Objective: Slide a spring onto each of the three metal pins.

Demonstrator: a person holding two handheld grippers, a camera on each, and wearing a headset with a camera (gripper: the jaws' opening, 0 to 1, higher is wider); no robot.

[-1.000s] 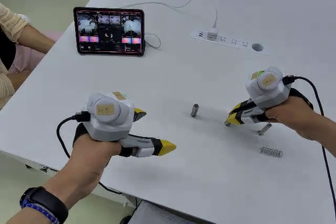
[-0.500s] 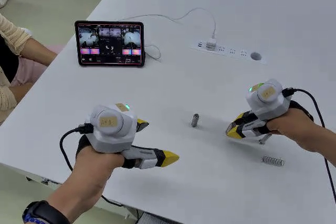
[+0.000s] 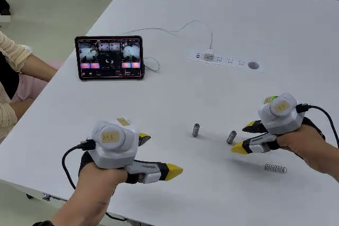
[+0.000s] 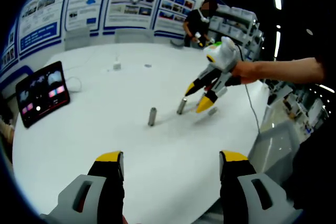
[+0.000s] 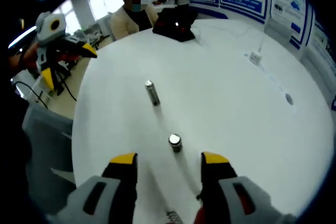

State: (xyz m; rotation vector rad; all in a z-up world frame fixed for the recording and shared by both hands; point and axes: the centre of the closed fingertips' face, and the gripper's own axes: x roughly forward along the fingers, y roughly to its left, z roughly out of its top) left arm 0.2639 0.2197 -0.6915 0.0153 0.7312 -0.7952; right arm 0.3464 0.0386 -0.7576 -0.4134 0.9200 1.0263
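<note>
Holding my right gripper (image 3: 244, 137) with jaws apart and empty, I note a metal pin (image 5: 175, 142) upright just ahead of its tips. A spring-wrapped pin (image 3: 196, 129) stands farther ahead. One loose spring (image 3: 275, 168) lies beside that gripper (flat, below my hand). My left gripper (image 3: 159, 155) is likewise spread, empty, well apart from these.

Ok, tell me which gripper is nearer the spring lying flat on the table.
Right. The right gripper is just beside the spring; the left gripper is far off toward the table's other side.
</note>
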